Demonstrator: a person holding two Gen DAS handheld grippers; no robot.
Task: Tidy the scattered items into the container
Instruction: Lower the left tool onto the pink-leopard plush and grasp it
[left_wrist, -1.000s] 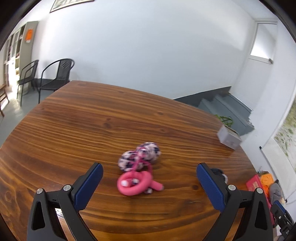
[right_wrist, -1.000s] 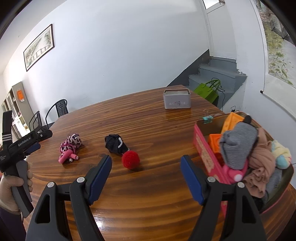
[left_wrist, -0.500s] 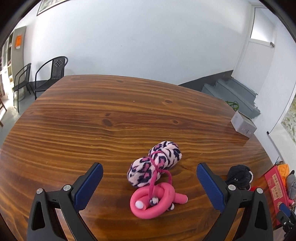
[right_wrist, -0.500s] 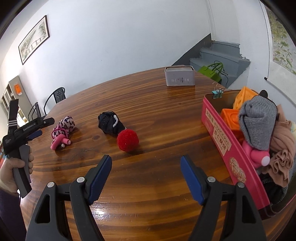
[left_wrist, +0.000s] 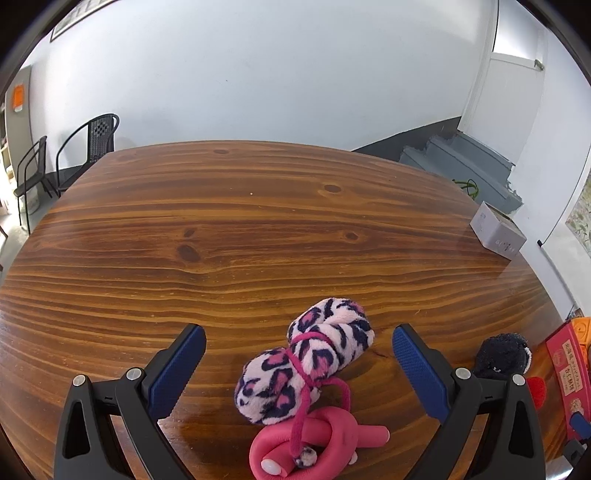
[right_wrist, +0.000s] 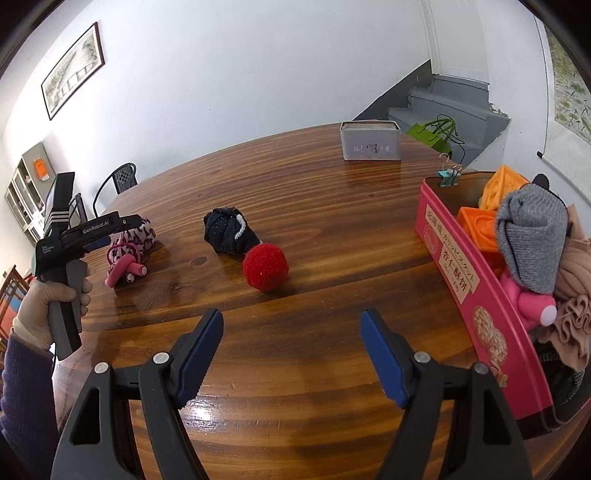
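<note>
A pink leopard-print plush bundle (left_wrist: 306, 362) tied to a knotted pink foam roller (left_wrist: 317, 443) lies on the wooden table (left_wrist: 221, 240). My left gripper (left_wrist: 299, 358) is open, its blue pads on either side of the bundle without touching it. From the right wrist view the same bundle (right_wrist: 129, 243) sits under the left gripper, held by a gloved hand (right_wrist: 48, 299). A black fabric ball (right_wrist: 229, 236) and a red pompom (right_wrist: 265, 266) lie mid-table. My right gripper (right_wrist: 291, 354) is open over bare wood, short of the pompom. The pink container (right_wrist: 458, 280) at right holds several items.
A grey tin box (right_wrist: 370, 146) stands at the far table edge. A binder clip (right_wrist: 448, 177) is clamped on the container's rim. Black chairs (left_wrist: 88, 144) stand beyond the table's left corner, and grey stairs (right_wrist: 454, 107) rise behind it.
My left gripper has moved forward and down, so the leopard bundle now lies between its pads. The right gripper dipped slightly toward the table; the pompom and black ball look nearer.
</note>
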